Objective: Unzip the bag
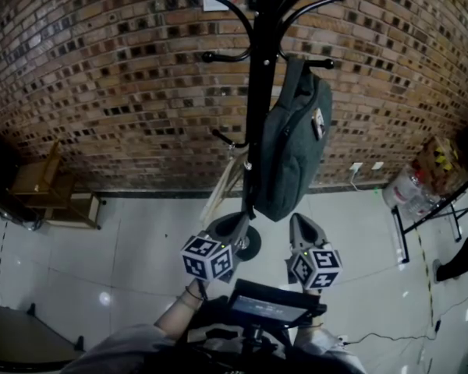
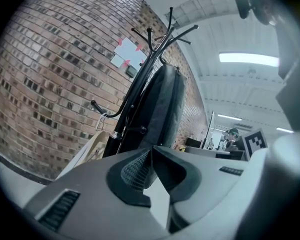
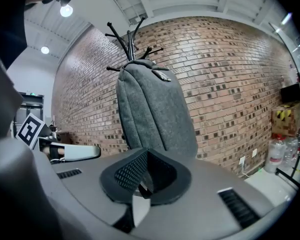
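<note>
Brick wall (image 1: 101,76) behind, pale glossy tiled floor (image 1: 125,255) below. Black metal coat stand with curved hooks (image 1: 261,68) dead centre, its round base on the floor close by the left gripper's tip. Pale wooden slatted frame (image 1: 222,189) leans against the pole on its left side. Low wooden chair (image 1: 39,178) far left by the wall. Far right: clear plastic water bottles (image 1: 409,189), a cardboard box (image 1: 437,158), two white wall sockets (image 1: 366,166). All well apart from the work.

Grey felt bag (image 1: 292,158) hangs from a right-hand hook of the stand, clear of the floor, bottom end lowest, a small tag high on its front. Nothing stands between it and the grippers.

Left gripper (image 1: 232,224): fingers pressed together at the tips, nothing between them. It sits below the bag's bottom left corner, apart from it, pointing up toward pole and bag.

Right gripper (image 1: 303,226): fingers likewise closed tip to tip and empty, just under the bag's bottom right, not touching. In the right gripper view the bag rises straight beyond the closed tips.

Both grippers are held side by side, low, marker cubes toward the person. Bare left forearm (image 1: 179,306) shows behind the left one.
</note>
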### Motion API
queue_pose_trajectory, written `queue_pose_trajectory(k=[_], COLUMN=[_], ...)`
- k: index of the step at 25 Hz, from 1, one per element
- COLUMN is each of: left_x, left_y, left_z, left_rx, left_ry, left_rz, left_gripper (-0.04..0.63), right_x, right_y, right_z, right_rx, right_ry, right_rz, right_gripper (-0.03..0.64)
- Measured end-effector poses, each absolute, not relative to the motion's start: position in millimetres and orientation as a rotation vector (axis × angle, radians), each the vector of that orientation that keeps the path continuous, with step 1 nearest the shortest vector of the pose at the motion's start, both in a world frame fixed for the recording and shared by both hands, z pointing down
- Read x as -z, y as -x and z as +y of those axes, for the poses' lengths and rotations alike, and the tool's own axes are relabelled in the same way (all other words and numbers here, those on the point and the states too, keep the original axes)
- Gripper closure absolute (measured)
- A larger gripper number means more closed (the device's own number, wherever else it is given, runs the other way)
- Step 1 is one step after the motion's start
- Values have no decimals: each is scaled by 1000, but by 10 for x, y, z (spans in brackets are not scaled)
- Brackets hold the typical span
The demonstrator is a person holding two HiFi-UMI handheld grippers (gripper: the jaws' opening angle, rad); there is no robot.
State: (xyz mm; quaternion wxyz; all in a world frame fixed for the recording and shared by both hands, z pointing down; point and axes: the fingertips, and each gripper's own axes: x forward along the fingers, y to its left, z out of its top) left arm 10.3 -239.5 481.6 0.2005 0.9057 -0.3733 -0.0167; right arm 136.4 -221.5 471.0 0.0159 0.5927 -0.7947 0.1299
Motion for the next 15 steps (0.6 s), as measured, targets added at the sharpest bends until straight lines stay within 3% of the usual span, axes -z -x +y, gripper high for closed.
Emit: queue_pose_trajectory(k=[15], left_x=[-4831], left_y=[-48], left_z=[-2399], left_rx=[73], left_ry=[-2506], left_rz=[-1051], left_gripper=[583], right_x=[-4717], right_y=[-1349], right_z=[-2179], right_rx=[-404], right_ry=[-1843], right_rz=[-2479], right_gripper=[629])
